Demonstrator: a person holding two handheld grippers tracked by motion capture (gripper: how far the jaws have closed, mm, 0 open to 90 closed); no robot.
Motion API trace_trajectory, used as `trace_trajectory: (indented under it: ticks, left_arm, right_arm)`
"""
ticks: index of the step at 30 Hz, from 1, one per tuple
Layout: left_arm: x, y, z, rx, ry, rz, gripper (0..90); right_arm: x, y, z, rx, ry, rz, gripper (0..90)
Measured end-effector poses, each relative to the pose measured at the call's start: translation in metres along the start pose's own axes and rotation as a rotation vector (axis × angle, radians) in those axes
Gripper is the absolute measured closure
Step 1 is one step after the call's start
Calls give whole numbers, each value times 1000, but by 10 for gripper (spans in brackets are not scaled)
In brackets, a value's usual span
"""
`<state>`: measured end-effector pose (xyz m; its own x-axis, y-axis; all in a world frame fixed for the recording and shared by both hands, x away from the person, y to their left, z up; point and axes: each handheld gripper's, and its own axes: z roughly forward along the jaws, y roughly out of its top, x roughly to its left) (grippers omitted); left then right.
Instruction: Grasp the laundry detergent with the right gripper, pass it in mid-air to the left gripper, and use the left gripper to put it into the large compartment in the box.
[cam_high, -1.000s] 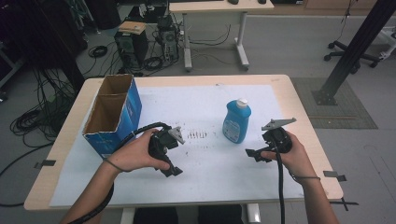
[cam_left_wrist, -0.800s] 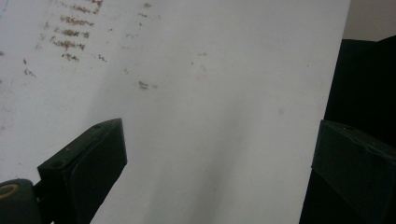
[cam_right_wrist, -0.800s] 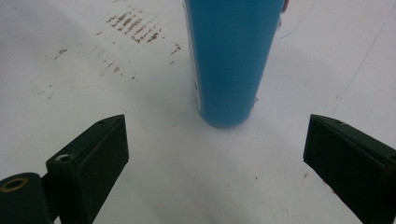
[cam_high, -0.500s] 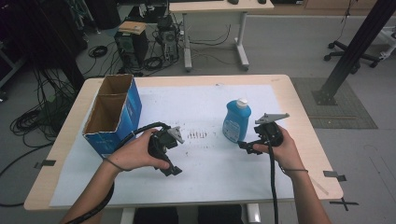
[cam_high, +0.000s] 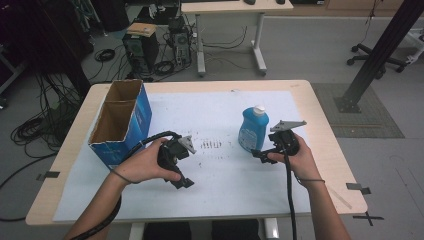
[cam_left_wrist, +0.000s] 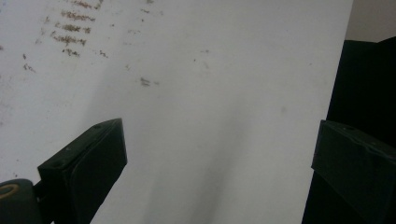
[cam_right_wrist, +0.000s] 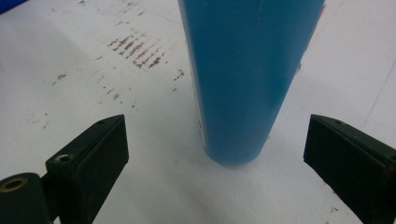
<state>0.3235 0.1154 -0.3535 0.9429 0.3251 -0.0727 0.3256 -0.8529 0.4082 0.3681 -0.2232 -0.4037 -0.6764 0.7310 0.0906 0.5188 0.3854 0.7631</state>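
Both jaws wide; right hand-held gripper (cam_right_wrist: 215, 186) near upright blue bottle (cam_right_wrist: 247, 74).

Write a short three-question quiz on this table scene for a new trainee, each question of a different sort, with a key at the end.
1. True or false: the right gripper is shut on the blue bottle.
2. Multiple choice: the open cardboard box stands at which part of the table? A) the person's left side B) the person's right side C) the middle, beside the bottle
3. Fill in the word: in the left gripper view, the left gripper has its jaws apart over bare white ____.

Key
1. False: the jaws stand open, the bottle upright ahead of them, untouched.
2. A
3. paper, with nothing between the jaws.
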Motion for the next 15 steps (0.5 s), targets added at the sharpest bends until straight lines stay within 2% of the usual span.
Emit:
trace_trajectory:
  ticks: [9,10,15]
  left_arm:
    - [-1,1,4,3,-7,2,34]
    - [-1,1,4,3,-7,2,34]
    - [0,0,3,4,-5,-2,34]
  right_arm:
    - [-3,-1,6,-42,-5,15,61]
    - [-4,-1,9,-78,-1,16,61]
    - [-4,-1,12,-98,3,13,59]
